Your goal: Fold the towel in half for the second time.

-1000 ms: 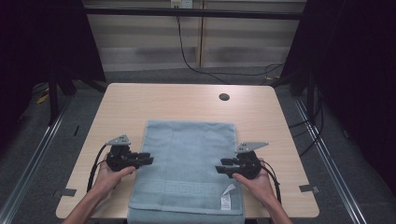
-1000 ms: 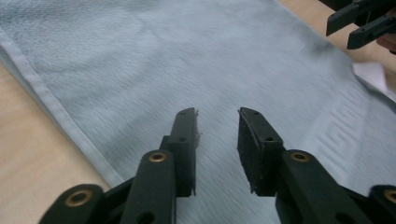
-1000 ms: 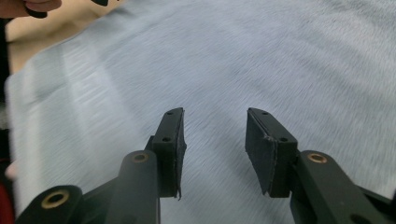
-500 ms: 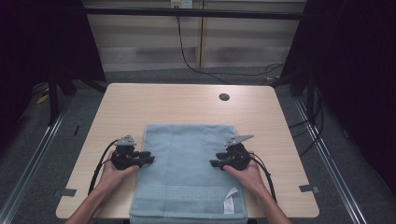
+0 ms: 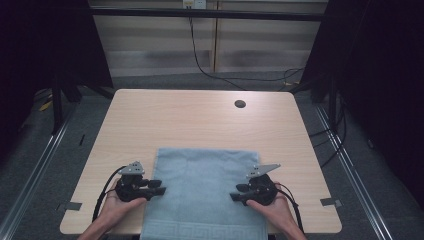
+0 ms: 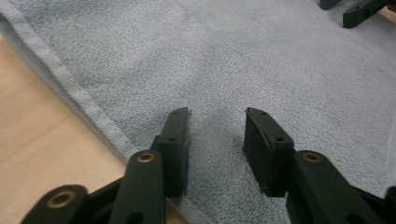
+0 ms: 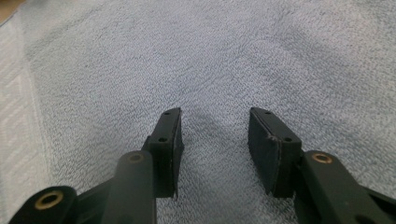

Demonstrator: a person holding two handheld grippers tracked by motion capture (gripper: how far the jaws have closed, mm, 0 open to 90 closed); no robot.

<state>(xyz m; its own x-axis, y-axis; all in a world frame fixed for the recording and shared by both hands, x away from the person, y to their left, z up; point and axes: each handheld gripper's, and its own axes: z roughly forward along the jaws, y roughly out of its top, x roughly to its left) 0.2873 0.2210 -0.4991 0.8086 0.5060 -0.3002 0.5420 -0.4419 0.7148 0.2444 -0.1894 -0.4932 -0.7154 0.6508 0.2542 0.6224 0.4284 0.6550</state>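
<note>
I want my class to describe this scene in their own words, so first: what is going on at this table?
A person sits at a wooden table with a two-jaw gripper in each hand, working on a light blue towel spread flat at the near edge. The left gripper points inward over the towel's left side, the right gripper over its right side. Both sets of jaws stand open just above the cloth with nothing pinched; the left jaws have just been opening. The towel is not yet folded.
</note>
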